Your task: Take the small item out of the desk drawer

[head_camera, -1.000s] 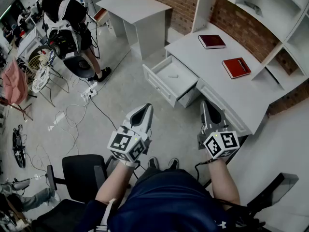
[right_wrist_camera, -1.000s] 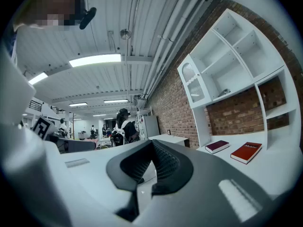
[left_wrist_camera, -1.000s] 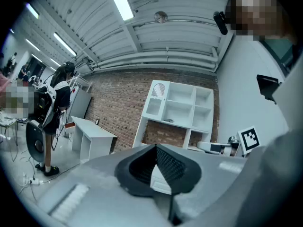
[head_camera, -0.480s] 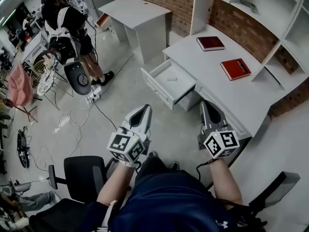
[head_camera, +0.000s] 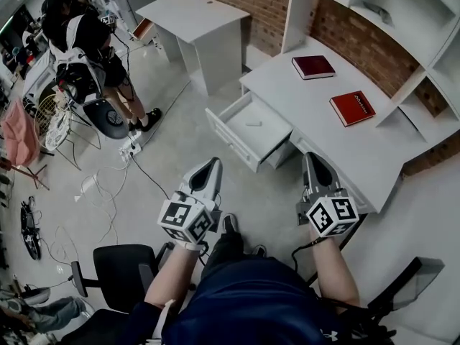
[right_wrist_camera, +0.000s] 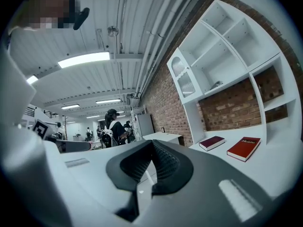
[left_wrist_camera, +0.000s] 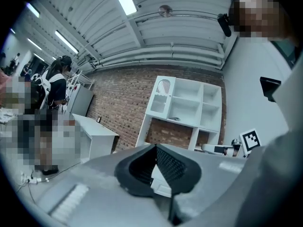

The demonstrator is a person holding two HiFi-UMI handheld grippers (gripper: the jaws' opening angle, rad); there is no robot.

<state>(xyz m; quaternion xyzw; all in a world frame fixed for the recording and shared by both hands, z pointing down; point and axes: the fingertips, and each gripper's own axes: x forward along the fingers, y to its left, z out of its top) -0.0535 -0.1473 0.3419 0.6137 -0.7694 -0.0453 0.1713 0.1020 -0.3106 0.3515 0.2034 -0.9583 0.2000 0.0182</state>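
Note:
The white desk (head_camera: pixel 338 153) has one drawer (head_camera: pixel 231 136) pulled open toward the floor. A small white item (head_camera: pixel 254 123) lies on the drawer's bottom. My left gripper (head_camera: pixel 211 165) hangs over the floor short of the drawer, shut and empty. My right gripper (head_camera: pixel 313 158) is near the desk's front edge, to the right of the drawer, jaws together with nothing between them. In the left gripper view the left gripper (left_wrist_camera: pixel 155 148) points at the shelf unit. In the right gripper view the right gripper (right_wrist_camera: pixel 151 143) points along the desk.
A dark red book (head_camera: pixel 313 67) and a red book (head_camera: pixel 352 108) lie on the desktop. A second white desk (head_camera: pixel 194 13) stands behind. A person (head_camera: pixel 79 42) stands at the far left among cables (head_camera: pixel 108 185). A black chair (head_camera: pixel 122 268) is behind me.
Both grippers have come a little closer to the desk and dropped slightly, still shut. The drawer stays open with the item inside.

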